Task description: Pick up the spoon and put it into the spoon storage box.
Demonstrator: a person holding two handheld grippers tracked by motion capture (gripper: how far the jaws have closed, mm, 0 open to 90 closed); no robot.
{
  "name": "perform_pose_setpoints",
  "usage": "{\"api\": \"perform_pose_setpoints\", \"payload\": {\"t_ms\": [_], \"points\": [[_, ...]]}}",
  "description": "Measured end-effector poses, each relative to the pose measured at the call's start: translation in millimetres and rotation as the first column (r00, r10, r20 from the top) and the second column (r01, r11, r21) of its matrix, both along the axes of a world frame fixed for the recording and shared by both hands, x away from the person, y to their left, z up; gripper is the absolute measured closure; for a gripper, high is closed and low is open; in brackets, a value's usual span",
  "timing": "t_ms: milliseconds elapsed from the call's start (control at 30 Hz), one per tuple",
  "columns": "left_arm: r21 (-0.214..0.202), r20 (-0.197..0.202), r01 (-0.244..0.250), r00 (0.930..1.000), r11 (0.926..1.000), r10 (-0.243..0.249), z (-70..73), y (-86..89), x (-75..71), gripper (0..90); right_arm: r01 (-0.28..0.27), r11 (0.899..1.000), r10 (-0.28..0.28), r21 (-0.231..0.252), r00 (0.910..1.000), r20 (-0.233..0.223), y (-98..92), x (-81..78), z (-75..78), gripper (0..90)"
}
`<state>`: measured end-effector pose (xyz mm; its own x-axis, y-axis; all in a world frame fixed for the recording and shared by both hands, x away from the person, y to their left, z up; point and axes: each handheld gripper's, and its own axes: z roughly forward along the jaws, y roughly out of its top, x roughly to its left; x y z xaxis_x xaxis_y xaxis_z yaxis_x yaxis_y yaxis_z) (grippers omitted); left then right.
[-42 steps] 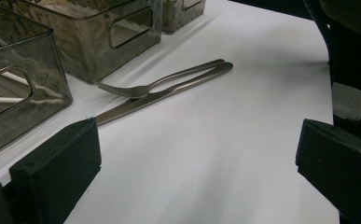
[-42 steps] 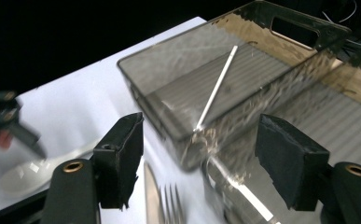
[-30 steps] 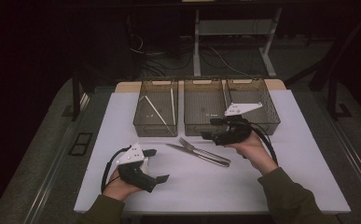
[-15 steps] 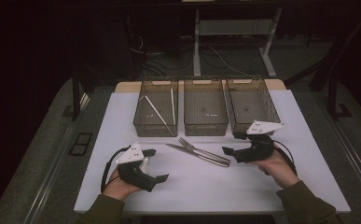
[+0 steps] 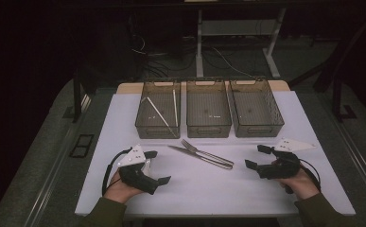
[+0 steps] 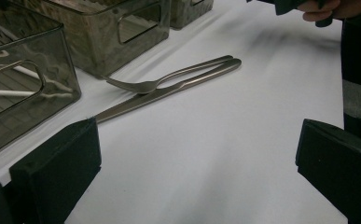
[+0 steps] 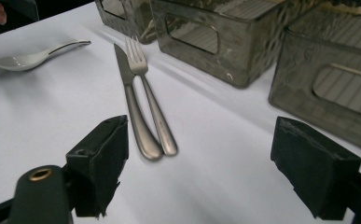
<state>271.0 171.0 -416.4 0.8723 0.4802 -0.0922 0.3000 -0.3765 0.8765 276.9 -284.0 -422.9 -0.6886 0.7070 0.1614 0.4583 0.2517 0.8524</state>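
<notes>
A steel fork (image 5: 196, 148) and knife (image 5: 185, 151) lie side by side on the white mat (image 5: 218, 189), in front of three clear bins. The left bin (image 5: 143, 128) holds white chopsticks (image 5: 159, 115). In the right gripper view the fork (image 7: 152, 105) and knife (image 7: 134, 109) lie ahead of the jaws, and a white spoon (image 7: 26, 58) rests farther off. My right gripper (image 5: 255, 156) (image 7: 206, 168) hovers right of the cutlery; its jaws have just been opening and stand open with nothing between them. My left gripper (image 5: 159, 166) (image 6: 197, 172) rests open on the mat, pointing at the fork (image 6: 169, 81).
The middle bin (image 5: 208, 127) and right bin (image 5: 257, 130) stand in a row at the back of the mat. Bare mat lies between the two grippers. Dark floor, cables and a desk frame (image 5: 199, 42) are beyond the table.
My right gripper has come away from the front of the right bin, moving right, toward the person and lower over the mat. The left gripper has stayed put.
</notes>
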Motion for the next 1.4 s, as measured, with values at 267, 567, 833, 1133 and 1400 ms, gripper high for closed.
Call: {"api": "perform_pose_setpoints", "payload": {"t_ms": [267,567,833,1133,1400], "points": [[0.010,0.001,-0.011,0.9999,0.9999,0.011,0.6,1.0,0.4,0.0,0.001,1.000,-0.001,0.004,1.0000,-0.004,-12.3,-15.5,-8.9,18.8],[0.033,0.015,-0.088,0.9960,0.9955,0.088,6.2,10.8,8.0,15.3,0.004,1.000,-0.004,-0.019,1.0000,0.001,-12.3,-18.9,-10.8,18.8],[0.070,0.014,-0.170,0.9855,0.9829,0.169,6.6,24.6,27.9,44.7,0.010,1.000,-0.010,-0.019,1.0000,0.000,-11.2,-18.8,-11.1,18.8],[0.184,-0.061,-0.299,0.9472,0.9363,0.315,-13.5,38.1,61.7,84.1,0.016,1.000,-0.016,-0.010,0.9999,-0.004,-11.4,-18.6,-10.7,18.8],[0.247,-0.109,-0.311,0.9322,0.9179,0.345,-27.4,39.6,70.5,88.7,0.014,1.000,-0.014,-0.005,0.9999,-0.004,-11.9,-18.5,-10.1,18.8]]}}
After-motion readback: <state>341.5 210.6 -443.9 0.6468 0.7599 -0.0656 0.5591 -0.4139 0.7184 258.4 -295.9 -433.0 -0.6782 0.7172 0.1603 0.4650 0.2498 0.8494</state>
